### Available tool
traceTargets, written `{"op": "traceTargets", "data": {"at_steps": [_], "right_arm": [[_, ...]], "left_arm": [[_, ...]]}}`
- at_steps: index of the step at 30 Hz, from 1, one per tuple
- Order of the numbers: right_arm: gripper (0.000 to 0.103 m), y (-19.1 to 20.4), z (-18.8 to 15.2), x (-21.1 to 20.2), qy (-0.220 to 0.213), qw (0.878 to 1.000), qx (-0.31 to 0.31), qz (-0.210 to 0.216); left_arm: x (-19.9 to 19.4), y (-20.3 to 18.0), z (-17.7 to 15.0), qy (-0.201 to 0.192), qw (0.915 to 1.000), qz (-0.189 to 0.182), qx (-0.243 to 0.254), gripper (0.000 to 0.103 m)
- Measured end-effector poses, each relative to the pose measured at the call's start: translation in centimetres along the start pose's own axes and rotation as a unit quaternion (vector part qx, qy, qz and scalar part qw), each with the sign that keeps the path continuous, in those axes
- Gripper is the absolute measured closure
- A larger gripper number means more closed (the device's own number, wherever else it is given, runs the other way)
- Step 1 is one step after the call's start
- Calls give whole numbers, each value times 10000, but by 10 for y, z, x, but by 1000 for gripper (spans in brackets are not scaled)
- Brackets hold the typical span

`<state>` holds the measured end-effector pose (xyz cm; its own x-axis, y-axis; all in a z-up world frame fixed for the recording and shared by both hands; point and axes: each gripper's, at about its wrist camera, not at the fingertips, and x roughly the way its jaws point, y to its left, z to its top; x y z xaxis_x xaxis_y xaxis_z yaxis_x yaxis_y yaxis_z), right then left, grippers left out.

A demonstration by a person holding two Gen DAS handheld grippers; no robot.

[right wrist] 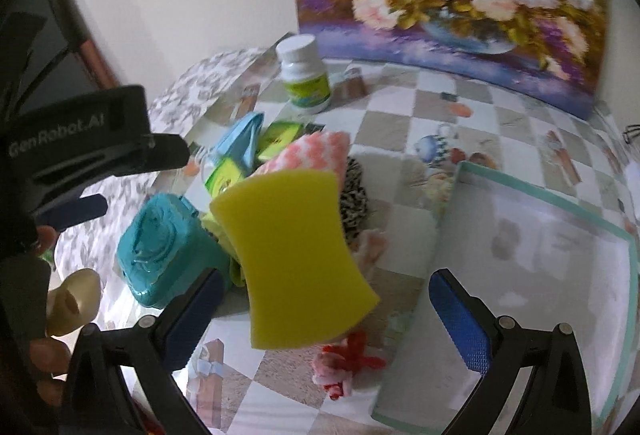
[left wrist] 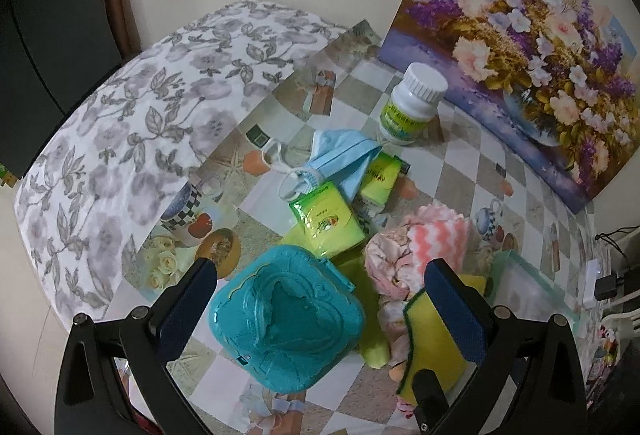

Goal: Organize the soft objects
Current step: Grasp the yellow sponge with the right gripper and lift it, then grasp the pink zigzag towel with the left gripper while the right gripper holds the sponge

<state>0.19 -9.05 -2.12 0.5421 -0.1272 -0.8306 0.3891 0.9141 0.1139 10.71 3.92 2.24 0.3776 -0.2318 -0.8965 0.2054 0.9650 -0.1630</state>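
A yellow sponge (right wrist: 296, 255) lies on the pile of soft things, between my right gripper's open fingers; it also shows in the left wrist view (left wrist: 432, 339), partly behind a finger. My right gripper (right wrist: 324, 299) is open around it, not touching. My left gripper (left wrist: 320, 287) is open above a teal wipes box (left wrist: 284, 319). A pink-and-white cloth (left wrist: 436, 239), a pink floral cloth (left wrist: 384, 259), a blue face mask (left wrist: 344, 155) and green tissue packs (left wrist: 328, 219) lie in the pile. A small red-and-pink soft thing (right wrist: 344, 363) lies near the tray.
A shallow tray with a green rim (right wrist: 552, 195) sits on the right of the checked tablecloth. A white pill bottle (left wrist: 412, 103) stands by a flower painting (left wrist: 520, 35) leaning on the wall. A grey floral cloth (left wrist: 132, 115) covers the left. Cables and plugs (left wrist: 608, 283) lie far right.
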Motion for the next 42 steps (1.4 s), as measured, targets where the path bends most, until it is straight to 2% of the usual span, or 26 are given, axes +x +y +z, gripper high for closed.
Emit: {"op": "traceTargets", "data": {"at_steps": [7,15,18,33,38,42], "right_arm": [[1,0,4,19,187,9995,43,248],[27,-5,3,21,218,9985,202,468],[32,-5,3,21,206,9982,222,526],[33,-27,7,-2,-43,9959,637,638],[33,-51,10,-16,-188,9938,994,467],[34,-72,13,-29,-290,9924,1193,23]], "left_arm": [[2,-3,-4,27,9999,37,108,0],[1,2,-1,-63,9998,163,1,0],[1,1,-2,-40,9999,159,6,0],[-10,-16,-5,-377,9990,-94,235,0],[-12,-29,-8,-379,9972,-113,634,0],[-14,-38,-13,-349,9949,-267,905,0]]}}
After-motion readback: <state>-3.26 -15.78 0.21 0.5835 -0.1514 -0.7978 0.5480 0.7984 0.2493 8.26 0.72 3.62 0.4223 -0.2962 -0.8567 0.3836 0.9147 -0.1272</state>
